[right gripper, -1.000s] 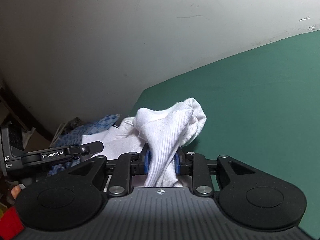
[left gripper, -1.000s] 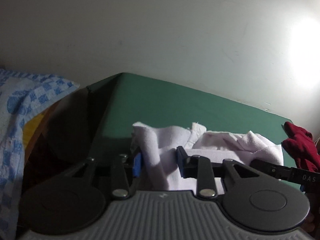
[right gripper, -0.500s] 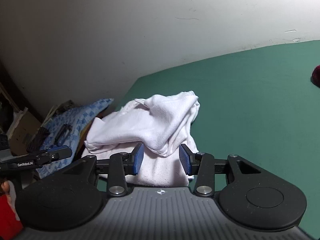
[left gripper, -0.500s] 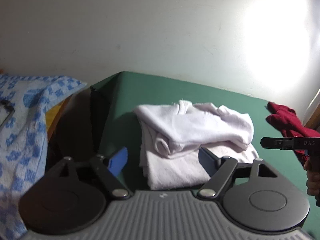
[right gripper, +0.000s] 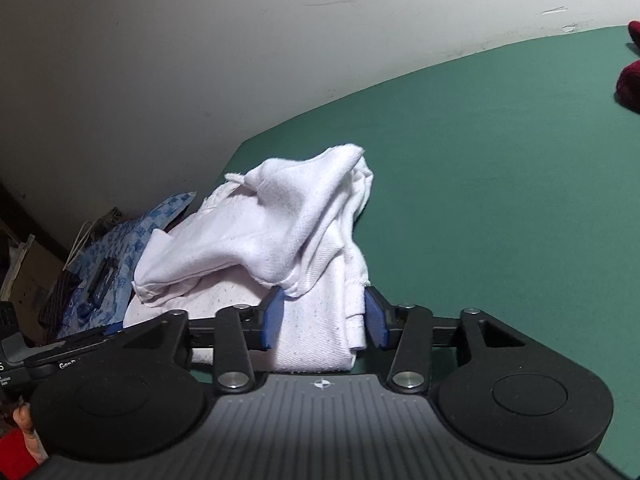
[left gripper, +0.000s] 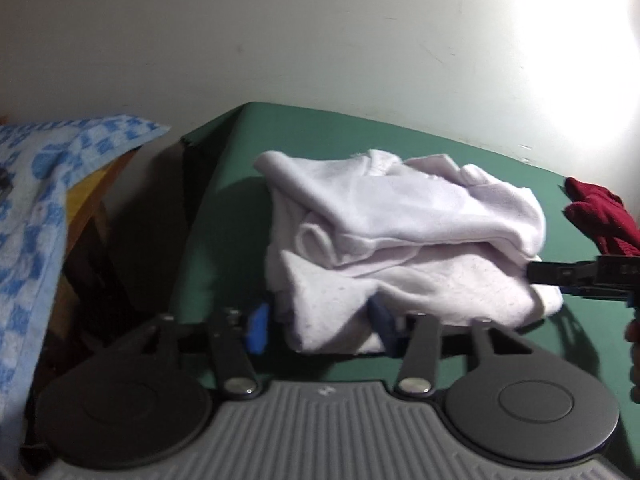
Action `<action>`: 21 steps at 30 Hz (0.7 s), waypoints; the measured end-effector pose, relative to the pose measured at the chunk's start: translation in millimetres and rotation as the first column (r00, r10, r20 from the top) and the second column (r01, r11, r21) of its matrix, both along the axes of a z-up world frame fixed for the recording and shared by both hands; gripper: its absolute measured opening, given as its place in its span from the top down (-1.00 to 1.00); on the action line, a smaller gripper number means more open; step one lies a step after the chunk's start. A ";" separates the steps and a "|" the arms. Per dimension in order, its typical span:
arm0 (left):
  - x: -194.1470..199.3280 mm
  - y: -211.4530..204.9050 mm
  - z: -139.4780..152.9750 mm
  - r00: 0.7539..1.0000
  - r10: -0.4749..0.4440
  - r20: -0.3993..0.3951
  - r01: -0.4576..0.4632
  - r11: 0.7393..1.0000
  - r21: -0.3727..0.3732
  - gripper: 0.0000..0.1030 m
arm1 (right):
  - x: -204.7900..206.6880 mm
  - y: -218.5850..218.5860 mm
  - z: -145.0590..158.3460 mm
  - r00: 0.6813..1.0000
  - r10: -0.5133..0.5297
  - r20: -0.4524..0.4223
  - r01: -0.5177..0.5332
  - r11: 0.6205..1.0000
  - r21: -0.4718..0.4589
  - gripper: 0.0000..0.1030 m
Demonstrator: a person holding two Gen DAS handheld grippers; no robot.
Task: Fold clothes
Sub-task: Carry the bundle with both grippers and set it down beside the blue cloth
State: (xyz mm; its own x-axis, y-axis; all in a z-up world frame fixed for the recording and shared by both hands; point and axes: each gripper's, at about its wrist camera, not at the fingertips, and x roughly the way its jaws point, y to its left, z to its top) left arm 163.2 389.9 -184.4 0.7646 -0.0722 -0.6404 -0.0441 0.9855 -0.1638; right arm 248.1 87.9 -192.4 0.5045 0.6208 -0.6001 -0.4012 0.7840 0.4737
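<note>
This looks like a room in a home. A green table [right gripper: 500,168] stands against a plain white wall [left gripper: 280,40]. At nine o'clock a blue checked cloth [left gripper: 36,208] hangs over some stuff. At three o'clock lies a dark red piece of clothing [left gripper: 596,216]. Maybe boxes and bags sit at the far left, but it is dark there.

Folded garment [left gripper: 400,240] on table [left gripper: 224,240], towel [left gripper: 36,208] to its left, gloves [left gripper: 596,216] to its right

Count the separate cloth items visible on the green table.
2: a white garment bundled near the table's left corner, between both grippers, and a red cloth at the far right. More may be hidden in the bundle.
</note>
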 end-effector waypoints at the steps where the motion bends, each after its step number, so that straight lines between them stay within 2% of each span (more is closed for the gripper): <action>1: 1.3 -3.6 1.4 1.000 -0.013 0.012 0.013 0.999 0.040 0.27 | 1.0 2.9 -1.2 1.000 0.002 0.003 -0.002 1.000 0.004 0.48; 2: 3.0 -4.5 3.3 1.000 -0.019 0.018 0.018 0.998 0.067 0.28 | 2.0 5.9 -2.4 1.000 0.003 0.005 -0.003 1.000 0.008 0.51; 4: 9.9 5.6 5.2 1.000 -0.006 0.012 0.006 0.998 0.062 0.27 | 4.0 11.8 -4.8 1.000 0.007 0.010 -0.007 1.000 0.015 0.54; 6: 14.5 20.8 5.7 1.000 0.018 0.011 -0.019 0.999 0.036 0.27 | 6.1 17.7 -7.1 1.000 0.010 0.015 -0.010 1.000 0.023 0.54; 9: 14.9 32.4 2.5 1.000 -0.023 -0.021 0.022 0.999 -0.024 0.28 | 8.5 24.8 -9.8 1.000 0.015 0.025 -0.015 1.000 0.027 0.54; 12: 5.7 22.0 0.6 0.999 -0.053 -0.011 0.053 0.999 0.003 0.27 | 11.9 17.0 -10.3 1.000 -0.001 0.027 0.000 1.000 0.029 0.57; 14: 4.3 15.4 -1.0 0.999 -0.043 0.003 0.043 0.999 0.019 0.26 | 15.9 18.7 -10.0 0.999 -0.002 0.033 0.002 1.000 0.020 0.58; 16: 9.7 11.4 -1.6 1.000 -0.022 0.010 0.022 0.999 0.024 0.19 | 19.9 20.3 -9.8 0.999 -0.003 0.040 0.003 1.000 0.010 0.59; 18: 17.3 9.8 -2.6 1.000 -0.002 0.013 0.002 0.999 0.040 -0.07 | 22.3 21.3 -9.0 0.999 0.000 0.037 -0.001 1.000 0.004 0.55; 21: 17.2 13.5 -2.6 1.000 0.000 0.008 -0.001 0.999 0.036 -0.14 | 21.7 20.3 -6.3 0.999 0.005 0.034 -0.005 1.000 -0.005 0.45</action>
State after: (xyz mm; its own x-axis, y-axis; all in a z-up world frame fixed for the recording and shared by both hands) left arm 180.4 403.4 -187.0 0.7699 -0.0489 -0.6363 -0.0434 0.9907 -0.1287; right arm 269.8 108.1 -198.7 0.5219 0.6205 -0.5853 -0.4210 0.7841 0.4559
